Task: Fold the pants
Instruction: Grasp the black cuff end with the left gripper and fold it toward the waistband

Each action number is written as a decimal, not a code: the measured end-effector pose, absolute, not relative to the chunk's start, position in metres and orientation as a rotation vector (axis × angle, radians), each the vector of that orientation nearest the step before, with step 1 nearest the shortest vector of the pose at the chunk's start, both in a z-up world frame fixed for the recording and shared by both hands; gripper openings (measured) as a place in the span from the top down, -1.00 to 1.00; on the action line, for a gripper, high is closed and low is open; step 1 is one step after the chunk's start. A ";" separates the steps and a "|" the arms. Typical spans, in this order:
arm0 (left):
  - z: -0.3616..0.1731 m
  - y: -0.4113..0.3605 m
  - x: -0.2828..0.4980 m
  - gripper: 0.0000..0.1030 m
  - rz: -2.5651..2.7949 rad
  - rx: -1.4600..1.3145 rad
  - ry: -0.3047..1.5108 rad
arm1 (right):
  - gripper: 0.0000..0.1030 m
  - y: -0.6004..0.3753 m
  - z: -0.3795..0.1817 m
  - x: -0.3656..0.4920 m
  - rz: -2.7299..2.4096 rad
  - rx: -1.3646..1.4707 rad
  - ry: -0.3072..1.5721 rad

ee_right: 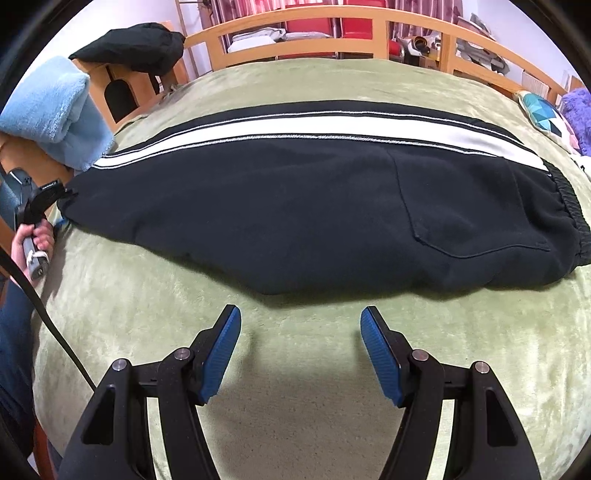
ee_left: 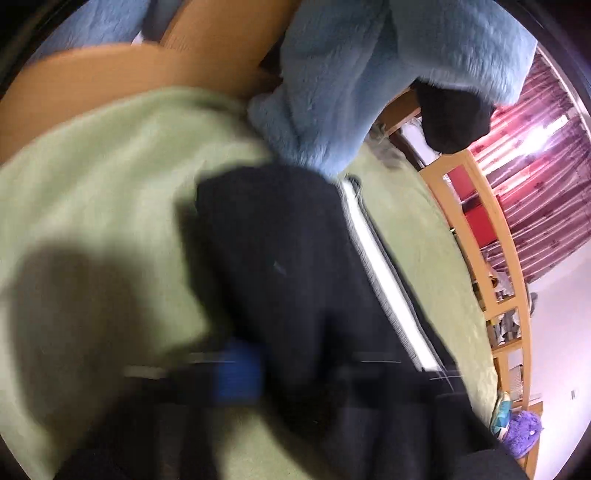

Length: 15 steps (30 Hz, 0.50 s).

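Black pants [ee_right: 295, 206] with a white side stripe lie flat across a green blanket [ee_right: 295, 406], waistband at the right, leg end at the left. My right gripper [ee_right: 301, 312] hovers open over the bare blanket just in front of the pants, nothing between its blue pads [ee_right: 221, 354]. My left gripper [ee_right: 55, 197] is at the leg end, held by a hand [ee_right: 37, 236]. The left wrist view is blurred: black pants fabric [ee_left: 295, 258] runs down into my left gripper [ee_left: 303, 373], one blue pad [ee_left: 240, 373] shows beside it, and the jaws look shut on the cloth.
A fluffy light-blue garment [ee_right: 55, 110] hangs over the left bed edge, above the leg end. A black cloth [ee_right: 136, 44] drapes over the wooden bed frame [ee_right: 332, 18]. A teal patterned cushion [ee_right: 543, 110] and a purple plush [ee_right: 580, 107] lie at the far right.
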<state>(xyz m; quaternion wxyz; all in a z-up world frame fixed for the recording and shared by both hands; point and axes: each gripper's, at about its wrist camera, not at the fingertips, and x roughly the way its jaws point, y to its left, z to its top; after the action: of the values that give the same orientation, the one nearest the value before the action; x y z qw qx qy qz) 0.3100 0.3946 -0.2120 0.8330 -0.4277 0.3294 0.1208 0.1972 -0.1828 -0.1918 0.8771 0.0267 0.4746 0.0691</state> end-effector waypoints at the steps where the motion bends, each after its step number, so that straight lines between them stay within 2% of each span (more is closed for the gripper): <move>1: -0.203 0.398 0.302 0.78 0.221 -0.925 0.685 | -0.31 -0.181 -0.192 0.197 0.145 0.048 0.988; 5: -0.168 0.404 0.288 0.79 0.168 -0.871 0.625 | -0.31 -0.179 -0.189 0.195 0.143 0.021 0.976; 7: -0.170 0.395 0.293 0.72 0.206 -0.795 0.694 | -0.31 -0.179 -0.187 0.193 0.142 0.027 0.973; 10: -0.205 0.385 0.297 0.50 0.337 -0.800 0.838 | -0.31 -0.180 -0.187 0.191 0.152 0.038 0.970; 12: -0.218 0.384 0.293 0.30 0.364 -0.811 0.849 | -0.31 -0.181 -0.186 0.192 0.145 0.030 0.968; 13: -0.219 0.383 0.289 0.05 0.368 -0.820 0.808 | -0.31 -0.182 -0.186 0.192 0.144 0.033 0.968; 14: -0.218 0.383 0.288 -0.35 0.369 -0.822 0.781 | -0.31 -0.183 -0.185 0.192 0.143 0.038 0.970; 15: -0.218 0.384 0.289 -0.55 0.369 -0.826 0.748 | -0.31 -0.186 -0.184 0.191 0.140 0.041 0.971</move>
<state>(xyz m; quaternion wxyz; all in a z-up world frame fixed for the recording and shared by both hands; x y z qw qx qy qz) 0.2887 0.3840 -0.2177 0.8328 -0.3897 0.3528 0.1739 0.1913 -0.1856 -0.1843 0.8819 0.0195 0.4662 0.0673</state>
